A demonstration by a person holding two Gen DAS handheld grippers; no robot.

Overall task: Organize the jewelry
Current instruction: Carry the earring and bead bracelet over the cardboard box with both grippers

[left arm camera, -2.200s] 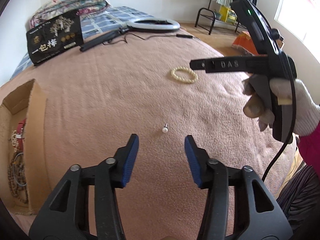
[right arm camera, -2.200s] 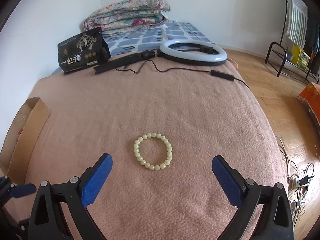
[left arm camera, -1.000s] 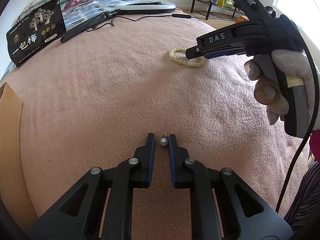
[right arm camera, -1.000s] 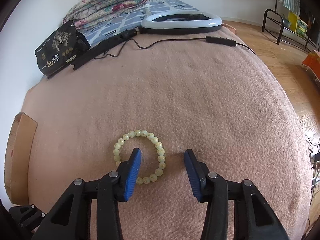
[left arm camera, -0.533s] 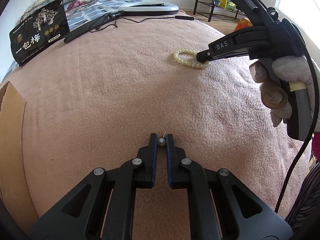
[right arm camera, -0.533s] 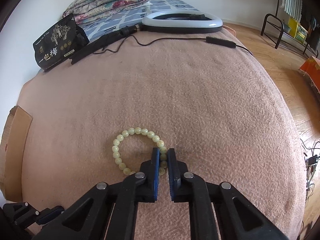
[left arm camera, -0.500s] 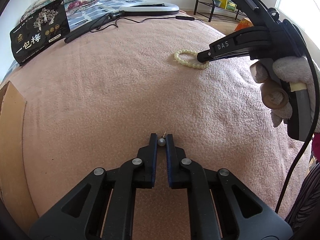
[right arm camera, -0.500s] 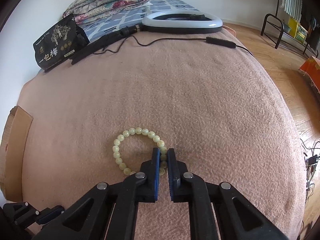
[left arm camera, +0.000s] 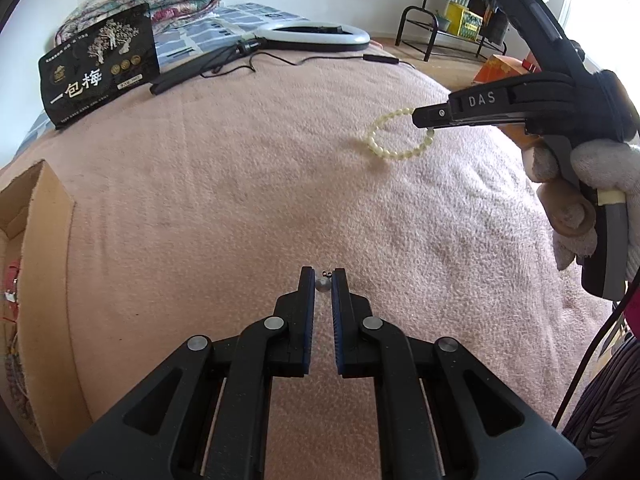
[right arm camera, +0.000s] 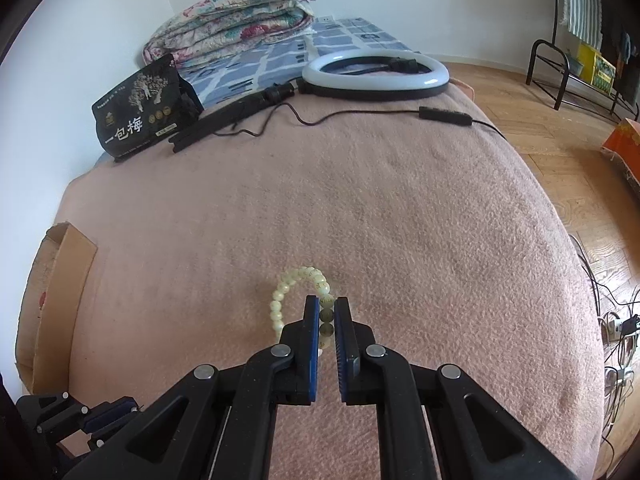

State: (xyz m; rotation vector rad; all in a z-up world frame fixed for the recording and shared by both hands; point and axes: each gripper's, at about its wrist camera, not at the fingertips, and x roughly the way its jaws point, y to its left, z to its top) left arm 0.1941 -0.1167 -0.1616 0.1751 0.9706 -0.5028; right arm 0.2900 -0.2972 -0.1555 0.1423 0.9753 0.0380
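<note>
Left tool (left arm camera: 323, 280) pinched tight on a small pearl earring (left arm camera: 321, 283), bead caught right between the blue pads, near the bed's front edge. Lifted or resting on the pink blanket (left arm camera: 240, 184)? Could not tell. Over to the right: right tool (right arm camera: 327, 312) clamped on a pale bead bracelet (right arm camera: 298, 284), beads squeezed between the pads, loop tilted up and hanging clear of the blanket in the left view. Gloved right hand (left arm camera: 592, 184) wrapped round that handle. Far left, an open cardboard box (left arm camera: 44, 216) at the blanket's edge. Farther back, a black snack pouch (right arm camera: 140, 120), a ring light (right arm camera: 376, 74) with its cord, and folded quilts (right arm camera: 236, 28).
</note>
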